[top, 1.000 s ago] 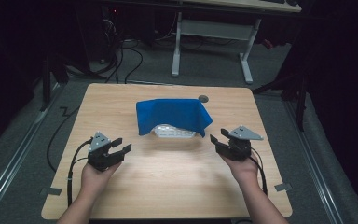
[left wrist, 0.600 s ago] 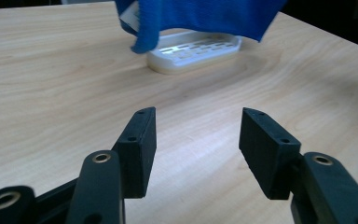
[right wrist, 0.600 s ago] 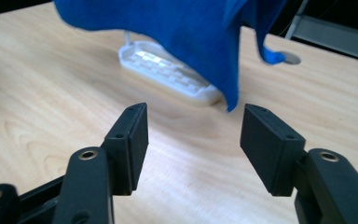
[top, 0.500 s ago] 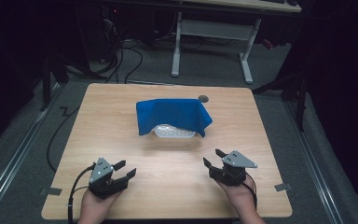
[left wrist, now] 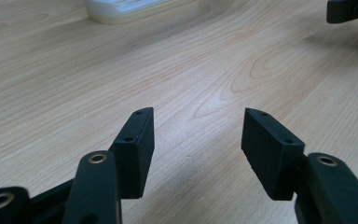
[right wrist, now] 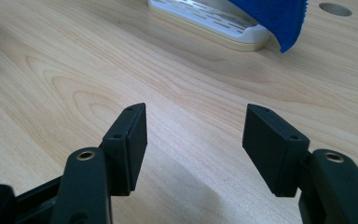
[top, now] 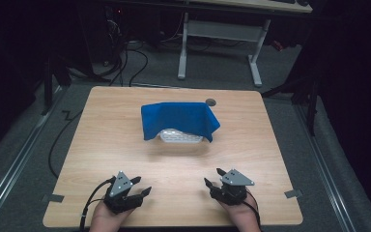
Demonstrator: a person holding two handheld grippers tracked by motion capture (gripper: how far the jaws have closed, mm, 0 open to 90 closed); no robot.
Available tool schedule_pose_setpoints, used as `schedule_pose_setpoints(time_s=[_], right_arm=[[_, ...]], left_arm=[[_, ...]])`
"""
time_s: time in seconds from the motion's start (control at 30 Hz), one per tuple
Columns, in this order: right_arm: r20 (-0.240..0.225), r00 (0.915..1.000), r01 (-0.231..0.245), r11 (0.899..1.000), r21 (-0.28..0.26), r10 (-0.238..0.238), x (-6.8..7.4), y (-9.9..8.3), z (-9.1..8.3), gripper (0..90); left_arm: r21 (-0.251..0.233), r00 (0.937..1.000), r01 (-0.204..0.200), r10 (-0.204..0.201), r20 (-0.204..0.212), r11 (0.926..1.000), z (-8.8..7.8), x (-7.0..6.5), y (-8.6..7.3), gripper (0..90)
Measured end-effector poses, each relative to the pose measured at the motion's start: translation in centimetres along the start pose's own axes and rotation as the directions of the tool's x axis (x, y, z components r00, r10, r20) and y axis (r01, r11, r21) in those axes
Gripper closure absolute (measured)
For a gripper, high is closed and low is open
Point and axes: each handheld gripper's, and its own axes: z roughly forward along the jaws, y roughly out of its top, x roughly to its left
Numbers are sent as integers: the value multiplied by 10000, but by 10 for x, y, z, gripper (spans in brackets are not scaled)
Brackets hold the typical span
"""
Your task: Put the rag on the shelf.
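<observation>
Near the bottom edge of the high view, both grippers now sit close to the person's side of the tabletop point(top: 101, 140), having drawn back over the last second from either side of the blue cloth point(top: 178, 120) toward the lower left and lower right of the frame. The left gripper point(top: 137, 193) rests at lower left with its jaws spread and nothing between them; its own view shows bare wood grain in the gap and, at the upper left of that frame, a corner of the white tray point(left wrist: 121, 9). The right gripper point(top: 211, 180) lies at lower right, its jaws likewise apart and empty, and in its view the white tray point(right wrist: 205, 21) with slotted holes stands at the upper middle, the blue cloth point(right wrist: 275, 14) hanging over its far end. In the high view the cloth lies draped over the tray point(top: 178, 137) at the centre of the frame, covering most of it and leaving only the near edge of the tray bare; neither has shifted while the hands drew back. Both grippers are now well apart from cloth and tray. That retreat with empty jaws suggests the covering of the tray is finished, or that the person is at rest between steps.
</observation>
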Motion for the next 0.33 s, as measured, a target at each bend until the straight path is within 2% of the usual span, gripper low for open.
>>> schedule_pose_setpoints(time_s=[0.33], right_arm=[[-50, 9992, -394, 9992, 39, 394, -10, -4, -2, 403]], left_arm=[[30, 9999, 132, -131, -13, 9999, 0, 4, 0, 444]])
